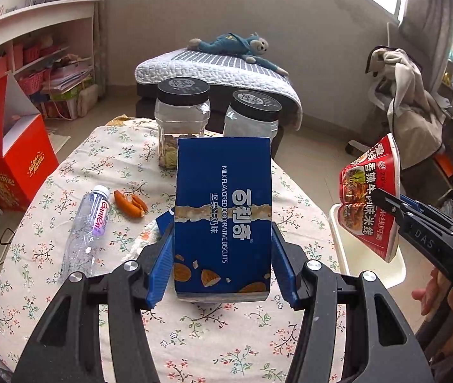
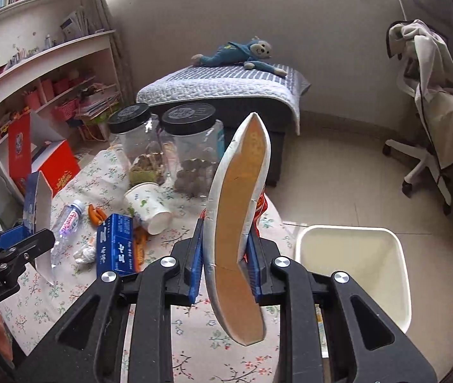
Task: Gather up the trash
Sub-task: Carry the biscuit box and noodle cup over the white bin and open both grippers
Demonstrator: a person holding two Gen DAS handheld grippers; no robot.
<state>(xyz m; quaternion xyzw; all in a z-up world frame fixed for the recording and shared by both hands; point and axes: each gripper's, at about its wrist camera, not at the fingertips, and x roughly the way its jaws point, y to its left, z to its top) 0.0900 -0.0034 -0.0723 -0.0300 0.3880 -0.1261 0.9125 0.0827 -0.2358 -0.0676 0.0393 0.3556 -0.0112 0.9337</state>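
My left gripper (image 1: 223, 255) is shut on a blue biscuit box (image 1: 223, 210), held upright above the floral table (image 1: 67, 166); it also shows in the right wrist view (image 2: 36, 204). My right gripper (image 2: 225, 258) is shut on a squashed red noodle bowl (image 2: 239, 223), seen edge-on, near the table's right edge. In the left wrist view the bowl (image 1: 370, 198) hangs over the white bin (image 1: 344, 239). On the table lie a plastic bottle (image 1: 86, 226), sausage pieces (image 1: 130, 204), a paper cup (image 2: 146, 204), a small blue box (image 2: 116, 245) and crumpled tissue (image 2: 86, 252).
Two black-lidded clear jars (image 1: 181, 118) (image 1: 252, 115) stand at the table's far end. The white bin (image 2: 354, 271) sits on the floor right of the table. A red box (image 1: 12, 166) is left, a bed (image 1: 217, 70) behind, a draped chair (image 2: 434, 121) at the right.
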